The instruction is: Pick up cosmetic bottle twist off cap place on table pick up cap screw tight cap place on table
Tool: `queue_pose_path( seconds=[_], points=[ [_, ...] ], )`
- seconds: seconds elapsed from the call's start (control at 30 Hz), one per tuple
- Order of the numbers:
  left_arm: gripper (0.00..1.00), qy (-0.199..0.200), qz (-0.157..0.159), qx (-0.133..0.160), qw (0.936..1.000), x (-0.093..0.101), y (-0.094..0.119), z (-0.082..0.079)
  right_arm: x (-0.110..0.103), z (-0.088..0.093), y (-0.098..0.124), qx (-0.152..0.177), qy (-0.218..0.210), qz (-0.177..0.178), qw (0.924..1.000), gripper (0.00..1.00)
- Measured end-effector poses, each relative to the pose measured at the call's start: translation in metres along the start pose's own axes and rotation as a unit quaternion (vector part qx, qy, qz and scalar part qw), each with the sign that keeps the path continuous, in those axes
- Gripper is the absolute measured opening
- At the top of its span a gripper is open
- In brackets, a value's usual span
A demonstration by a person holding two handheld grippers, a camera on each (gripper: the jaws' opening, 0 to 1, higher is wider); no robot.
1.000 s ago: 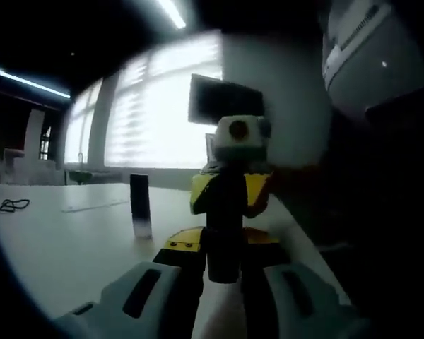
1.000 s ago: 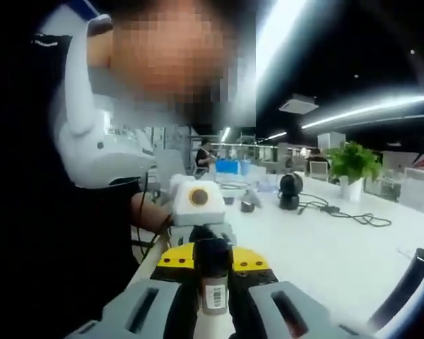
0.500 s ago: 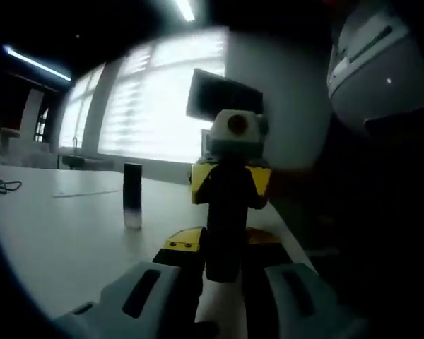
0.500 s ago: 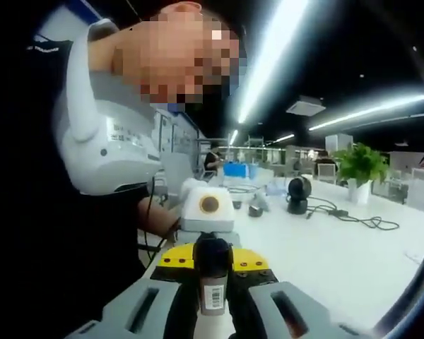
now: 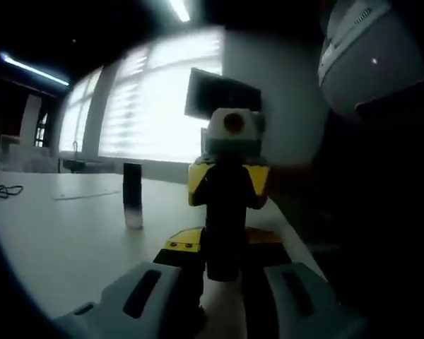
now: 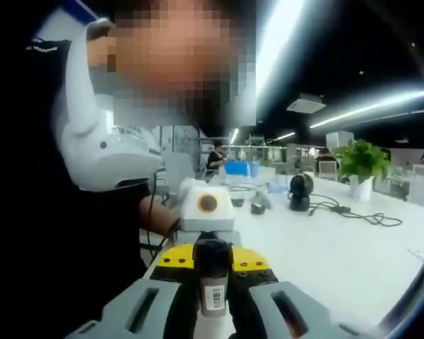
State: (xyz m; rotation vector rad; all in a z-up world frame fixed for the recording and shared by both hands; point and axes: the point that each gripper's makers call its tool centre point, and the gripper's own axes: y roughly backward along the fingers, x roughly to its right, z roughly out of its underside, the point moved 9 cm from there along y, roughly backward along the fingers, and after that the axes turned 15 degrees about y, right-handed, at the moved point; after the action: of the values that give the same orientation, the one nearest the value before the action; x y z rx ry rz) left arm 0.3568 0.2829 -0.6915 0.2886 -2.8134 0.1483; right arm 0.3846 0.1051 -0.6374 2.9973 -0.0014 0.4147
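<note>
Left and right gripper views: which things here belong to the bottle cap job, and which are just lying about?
In the job:
cosmetic bottle, gripped at opposite ends by the left gripper and the right gripper

Lying about:
dark bottle standing untouched on the table
potted plant
black round device
cable

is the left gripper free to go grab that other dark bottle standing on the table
Probably not yet: the left gripper is shut on the cosmetic bottle, as is the right gripper. The path to the standing bottle over the table looks open.
</note>
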Motion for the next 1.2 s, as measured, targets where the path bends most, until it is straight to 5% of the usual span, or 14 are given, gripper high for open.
queue_pose_path(
  seconds=[0.2, 0.3, 0.4, 0.47, 0.53, 0.63, 0.7, 0.77, 0.83, 1.2],
  points=[
    [0.09, -0.007, -0.009, 0.007, 0.9999, -0.003, 0.000, -0.001, 0.001, 0.001, -0.001, -0.002, 0.002, 0.003, 1.0000, 0.09],
    [0.10, -0.061, -0.011, 0.014, 0.9979, -0.005, 0.000, -0.002, 0.001, 0.001, -0.001, 0.001, 0.005, 0.007, 1.0000, 0.10],
    [0.10, -0.043, -0.003, 0.017, 0.9989, -0.003, 0.001, 0.001, 0.001, -0.001, -0.003, 0.002, 0.006, 0.003, 1.0000, 0.10],
    [0.10, -0.072, -0.017, 0.006, 0.9973, -0.005, 0.004, 0.001, 0.002, 0.000, -0.003, 0.001, 0.008, 0.005, 1.0000, 0.09],
    [0.09, -0.005, -0.011, -0.003, 0.9999, 0.000, 0.003, 0.002, 0.002, 0.002, -0.004, 0.003, 0.002, 0.001, 1.0000, 0.09],
    [0.09, 0.046, 0.007, 0.030, 0.9985, 0.004, 0.004, -0.004, 0.003, -0.005, 0.001, 0.028, -0.019, 0.003, 0.9994, 0.09],
    [0.09, 0.028, -0.002, 0.025, 0.9993, 0.004, 0.005, -0.003, 0.003, -0.006, -0.002, 0.024, -0.016, 0.002, 0.9996, 0.09],
    [0.09, -0.044, -0.017, 0.024, 0.9986, 0.003, 0.005, -0.005, 0.002, -0.005, -0.004, 0.023, -0.006, -0.003, 0.9997, 0.09],
    [0.09, -0.006, -0.002, 0.022, 0.9997, 0.005, 0.005, -0.004, 0.002, -0.005, -0.006, 0.025, -0.011, -0.008, 0.9996, 0.09],
    [0.08, -0.004, -0.006, 0.026, 0.9996, 0.009, 0.006, -0.004, 0.004, -0.005, -0.005, 0.031, -0.012, -0.010, 0.9994, 0.09]
  ],
)
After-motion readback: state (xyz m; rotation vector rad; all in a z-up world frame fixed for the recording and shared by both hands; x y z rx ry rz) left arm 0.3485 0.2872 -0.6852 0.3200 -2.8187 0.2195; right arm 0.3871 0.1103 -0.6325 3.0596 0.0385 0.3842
